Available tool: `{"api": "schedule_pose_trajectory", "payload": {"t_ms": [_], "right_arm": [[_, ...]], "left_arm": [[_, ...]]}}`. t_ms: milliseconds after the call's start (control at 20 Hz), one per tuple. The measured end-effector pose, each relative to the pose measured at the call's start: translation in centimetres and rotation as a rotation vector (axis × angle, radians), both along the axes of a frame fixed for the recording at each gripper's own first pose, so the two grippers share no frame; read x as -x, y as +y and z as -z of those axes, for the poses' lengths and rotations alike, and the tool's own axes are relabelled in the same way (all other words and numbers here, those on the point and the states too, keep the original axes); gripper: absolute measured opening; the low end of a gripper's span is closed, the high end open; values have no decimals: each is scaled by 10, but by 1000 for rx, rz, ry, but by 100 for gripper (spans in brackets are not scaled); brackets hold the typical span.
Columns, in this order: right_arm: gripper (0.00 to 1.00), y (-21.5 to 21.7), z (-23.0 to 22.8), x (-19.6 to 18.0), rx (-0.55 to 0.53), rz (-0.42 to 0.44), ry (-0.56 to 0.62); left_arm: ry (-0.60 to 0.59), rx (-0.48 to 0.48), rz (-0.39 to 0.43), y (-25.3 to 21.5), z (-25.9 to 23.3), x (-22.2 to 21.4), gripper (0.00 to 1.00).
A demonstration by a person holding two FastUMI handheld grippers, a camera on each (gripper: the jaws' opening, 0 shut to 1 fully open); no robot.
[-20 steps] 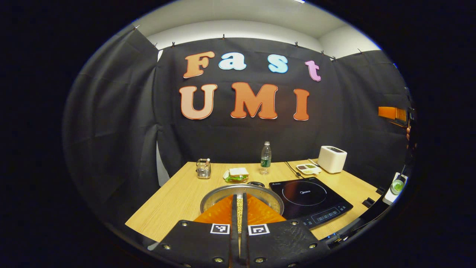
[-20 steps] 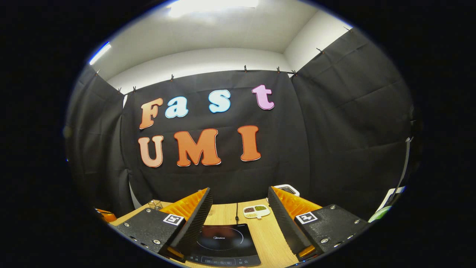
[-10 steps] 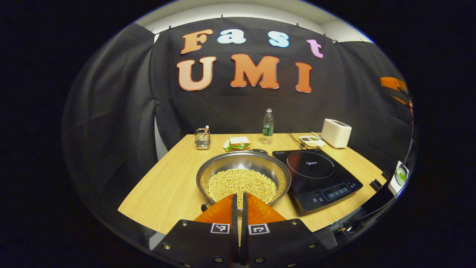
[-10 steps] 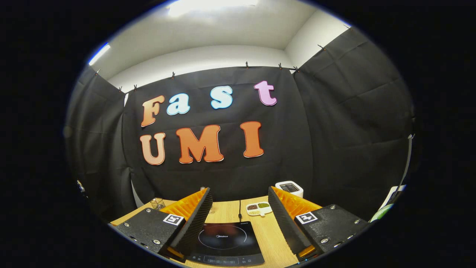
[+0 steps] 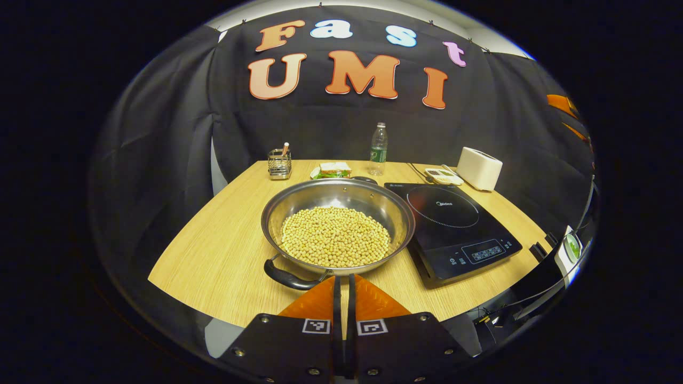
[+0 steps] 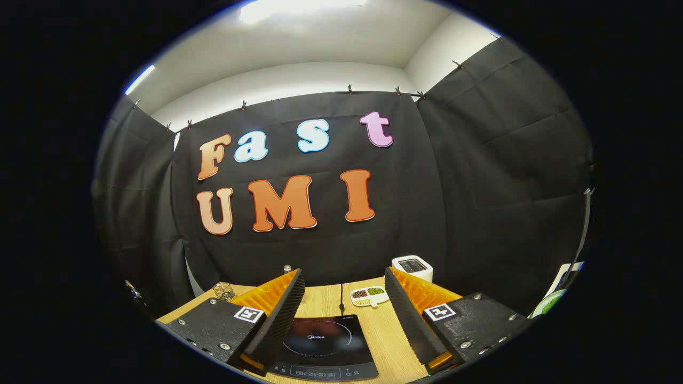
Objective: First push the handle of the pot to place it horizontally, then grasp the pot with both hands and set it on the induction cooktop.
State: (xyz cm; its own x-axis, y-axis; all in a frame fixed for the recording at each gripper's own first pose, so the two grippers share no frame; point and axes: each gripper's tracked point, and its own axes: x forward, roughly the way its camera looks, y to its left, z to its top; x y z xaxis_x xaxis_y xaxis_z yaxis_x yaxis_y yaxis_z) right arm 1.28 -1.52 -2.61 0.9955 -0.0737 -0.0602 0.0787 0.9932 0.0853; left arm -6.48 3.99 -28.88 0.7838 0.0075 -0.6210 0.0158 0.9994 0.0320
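Observation:
A wide steel pot [image 5: 299, 194] full of pale beans [image 5: 335, 236] sits on the wooden table [image 5: 224, 250]. Its near black handle [image 5: 288, 277] points toward me, and a far handle [image 5: 364, 180] peeks over the back rim. My left gripper [image 5: 344, 282] is shut and empty, its tips just in front of the pot's near rim, right of that handle. The black induction cooktop [image 5: 453, 224] lies flat directly right of the pot. In the right gripper view, my right gripper [image 6: 344, 298] stands open and high above the cooktop [image 6: 323, 346], holding nothing.
Along the table's back edge stand a wire utensil holder [image 5: 279, 162], a sandwich on a plate [image 5: 332, 169], a water bottle [image 5: 378, 142], a small divided dish [image 5: 442, 175] and a white toaster [image 5: 479, 168]. A cable [image 6: 341, 298] runs back from the cooktop.
The left gripper view has tilted down and drawn back, so the whole pot and its near handle now show. The right gripper has barely moved and stays open.

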Motion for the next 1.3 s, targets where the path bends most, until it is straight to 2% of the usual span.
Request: {"api": "schedule_pose_trajectory", "payload": {"t_ms": [450,600,800,1300], "right_arm": [[94,9,7,-12,12,-6,11],[94,14,12,-17,24,-6,20],[94,22,19,-27,35,-11,38],[94,40,32,-43,45,-30,59]], "left_arm": [[83,49,-50,15,39,-8,4],[80,105,-66,18,38,-14,2],[68,25,-83,39,36,-19,2],[67,18,-133,75,33,-25,2]]}}
